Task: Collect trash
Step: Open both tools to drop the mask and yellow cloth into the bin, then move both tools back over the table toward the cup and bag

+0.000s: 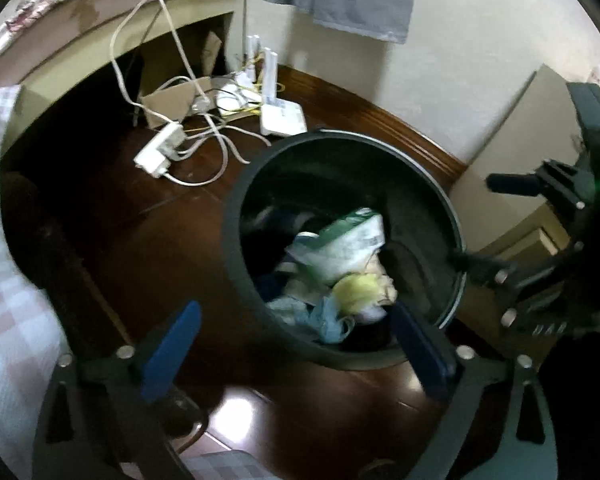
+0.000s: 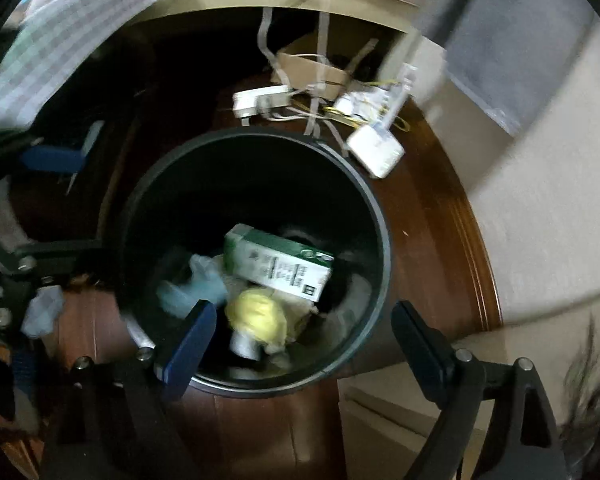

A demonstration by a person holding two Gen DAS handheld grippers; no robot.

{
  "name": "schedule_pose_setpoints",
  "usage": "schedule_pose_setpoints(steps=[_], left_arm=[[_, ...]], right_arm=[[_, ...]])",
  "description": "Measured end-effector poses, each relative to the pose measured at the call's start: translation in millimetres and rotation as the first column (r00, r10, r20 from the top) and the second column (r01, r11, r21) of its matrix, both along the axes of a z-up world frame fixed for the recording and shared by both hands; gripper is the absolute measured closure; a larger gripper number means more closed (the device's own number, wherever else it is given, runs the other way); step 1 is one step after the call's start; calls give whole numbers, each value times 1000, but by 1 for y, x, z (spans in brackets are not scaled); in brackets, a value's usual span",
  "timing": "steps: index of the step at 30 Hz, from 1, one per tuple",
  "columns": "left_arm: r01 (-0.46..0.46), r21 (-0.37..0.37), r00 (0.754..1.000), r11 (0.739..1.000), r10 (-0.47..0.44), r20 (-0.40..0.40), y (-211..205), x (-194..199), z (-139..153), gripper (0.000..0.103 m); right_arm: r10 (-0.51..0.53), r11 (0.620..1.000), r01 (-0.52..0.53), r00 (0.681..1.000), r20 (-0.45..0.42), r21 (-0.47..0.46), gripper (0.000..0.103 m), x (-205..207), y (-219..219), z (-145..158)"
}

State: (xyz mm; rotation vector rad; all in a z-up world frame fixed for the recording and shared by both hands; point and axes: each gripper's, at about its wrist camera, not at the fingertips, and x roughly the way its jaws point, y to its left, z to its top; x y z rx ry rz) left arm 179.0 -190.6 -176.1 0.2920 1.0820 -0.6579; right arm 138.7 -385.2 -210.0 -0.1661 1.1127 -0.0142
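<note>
My left gripper (image 1: 296,340) and right gripper (image 2: 304,344) both hang with fingers spread apart and nothing between them, over the dark bin (image 2: 380,216) on the floor. Inside lie a green-and-white carton (image 2: 278,262), a yellow wad (image 2: 256,316) and pale blue plastic (image 2: 198,288); deeper trash is blurred. Beyond, a white power strip (image 1: 158,150) and tangled cables (image 1: 216,148).

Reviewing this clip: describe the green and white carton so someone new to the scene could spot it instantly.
Find the round dark trash bin on the brown wooden floor. Inside, on top of the pile, lies the green and white carton. It is the only boxy, printed item there, beside a crumpled yellow wad and pale blue plastic.
</note>
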Motion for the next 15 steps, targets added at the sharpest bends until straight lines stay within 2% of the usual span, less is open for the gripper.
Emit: schedule_pose_setpoints(steps=[3, 4, 5, 15], left_arm=[[-19, 16, 1000, 1000, 18, 23, 3, -2, 3, 4], [-34, 14, 999, 999, 33, 29, 4, -4, 5, 3], [-42, 8, 999, 999, 42, 32, 5, -5, 8, 2], [-71, -52, 991, 996, 76, 106, 8, -16, 50, 1]], right_arm=[[-55, 998, 54, 999, 3, 18, 9, 0, -7, 4], [-76, 997, 76, 997, 12, 11, 2, -1, -9, 7], [-92, 996, 92, 995, 31, 13, 0, -2, -11, 12], [-166, 986, 162, 977, 136, 39, 0, -16, -14, 58]])
